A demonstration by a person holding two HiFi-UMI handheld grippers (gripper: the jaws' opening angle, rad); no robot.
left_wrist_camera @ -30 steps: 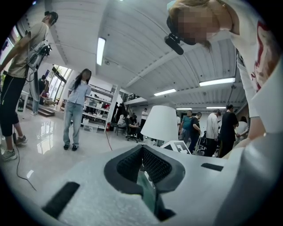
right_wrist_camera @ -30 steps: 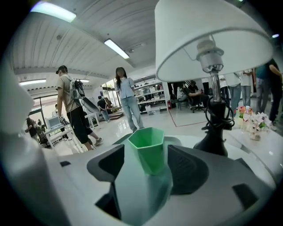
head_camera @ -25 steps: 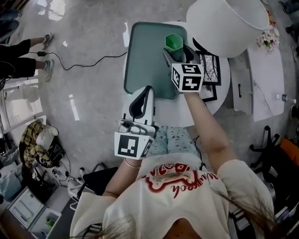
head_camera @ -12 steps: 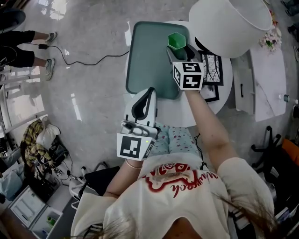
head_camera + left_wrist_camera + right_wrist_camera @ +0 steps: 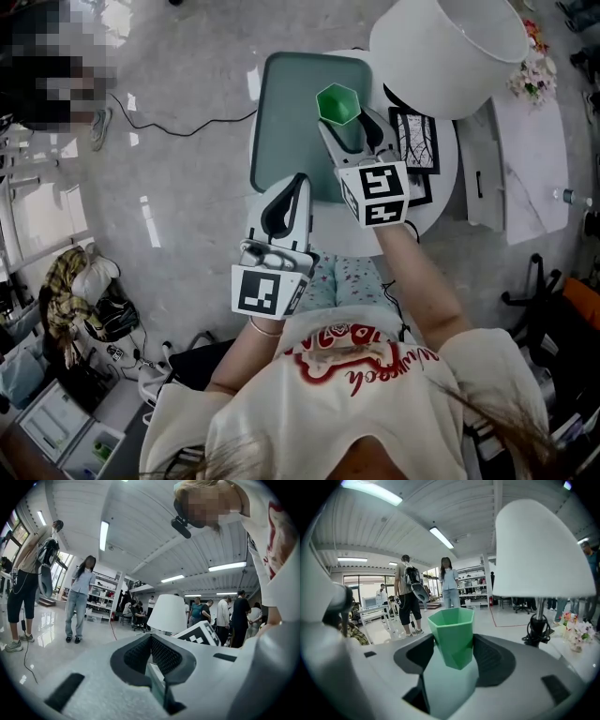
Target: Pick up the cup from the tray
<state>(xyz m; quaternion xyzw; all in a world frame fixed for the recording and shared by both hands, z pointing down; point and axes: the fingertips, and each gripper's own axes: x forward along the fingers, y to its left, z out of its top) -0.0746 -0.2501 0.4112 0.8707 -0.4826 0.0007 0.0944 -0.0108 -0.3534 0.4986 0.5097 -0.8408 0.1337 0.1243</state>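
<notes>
Closest in, before the tray's (image 5: pixel 286 112) near rim: a shirt (image 5: pixel 366 375) with red print too warped to read. Just short of that near rim: left hand-held gripper (image 5: pixel 296 180), jaws together on nothing, with a black-and-white square marker on its cube and no letters. Over the tray's near right corner: right hand-held gripper (image 5: pixel 349 127), marked likewise, jaws closing with pads against the sides of the green faceted cup (image 5: pixel 338 101). Cup mouth up over the tray's far right quarter; unclear whether its base touches the tray. Open room across the tray's left and middle. Tray's left rim about level with the white worktop's (image 5: pixel 361 234) left edge, with shiny floor (image 5: pixel 169 216) beyond and a black cable (image 5: pixel 178 127) well left of the tray. Tight on the tray's right: framed pictures (image 5: pixel 422 141) just beside the right rim. Past the far right corner, near the cup: a big white lampshade (image 5: pixel 445 52).
</notes>
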